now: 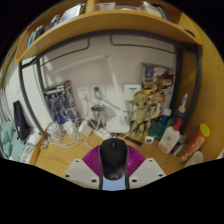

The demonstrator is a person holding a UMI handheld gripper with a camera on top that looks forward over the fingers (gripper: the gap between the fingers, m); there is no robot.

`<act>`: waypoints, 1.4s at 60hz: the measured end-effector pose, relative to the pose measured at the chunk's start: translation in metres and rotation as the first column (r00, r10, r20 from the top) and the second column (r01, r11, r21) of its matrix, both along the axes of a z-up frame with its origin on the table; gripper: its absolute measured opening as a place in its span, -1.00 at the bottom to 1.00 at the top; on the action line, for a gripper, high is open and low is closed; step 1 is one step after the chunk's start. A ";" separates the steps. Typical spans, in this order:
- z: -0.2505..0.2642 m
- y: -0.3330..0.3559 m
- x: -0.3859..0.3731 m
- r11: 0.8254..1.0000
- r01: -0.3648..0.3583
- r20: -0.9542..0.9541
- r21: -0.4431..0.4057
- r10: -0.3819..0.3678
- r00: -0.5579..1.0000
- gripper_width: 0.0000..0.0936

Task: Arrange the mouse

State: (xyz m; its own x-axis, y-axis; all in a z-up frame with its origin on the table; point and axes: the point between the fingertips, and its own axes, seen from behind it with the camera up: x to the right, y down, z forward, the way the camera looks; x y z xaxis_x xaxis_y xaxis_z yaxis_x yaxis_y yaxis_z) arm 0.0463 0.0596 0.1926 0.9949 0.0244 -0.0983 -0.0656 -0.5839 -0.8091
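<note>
Tongs (pixel 114 172) closed on black mouse (pixel 114 157), 2 pink pads (pixel 95 160) clamping its sides, held above wooden desk (pixel 60 160), likely for carrying to placement.

**Black mouse between the tongs**

The mouse (pixel 114 158) is black and rounded, its smooth domed back turned up toward the camera — a faint sheen runs along the top. It sits lengthwise between the two fingers of the tongs (pixel 114 172), their magenta pads (pixel 96 162) close at either flank. Whether the pads press on it cannot be told. Its lower end is hidden — the wooden desk (pixel 70 158) shows beyond it.
</note>
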 end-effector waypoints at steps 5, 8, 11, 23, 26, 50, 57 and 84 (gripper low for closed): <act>-0.032 -0.014 -0.034 0.999 -0.031 -0.012 -0.042 0.031 0.999 -0.37; -0.055 -0.023 -0.048 0.996 -0.040 -0.002 -0.078 0.040 0.999 -0.37; -0.081 -0.031 -0.055 0.993 -0.047 0.017 -0.112 0.049 0.999 -0.38; -0.171 -0.053 -0.059 0.969 -0.047 0.044 -0.242 0.059 0.997 -0.38; -0.186 -0.057 -0.057 0.964 -0.042 0.054 -0.263 0.058 0.997 -0.36; -0.190 -0.069 -0.047 0.952 0.007 0.049 -0.307 0.008 0.999 0.49; -0.141 -0.065 -0.042 0.970 0.021 0.090 -0.240 0.000 0.996 0.62; 0.086 -0.101 -0.086 0.999 0.039 0.013 -0.027 -0.038 0.999 0.64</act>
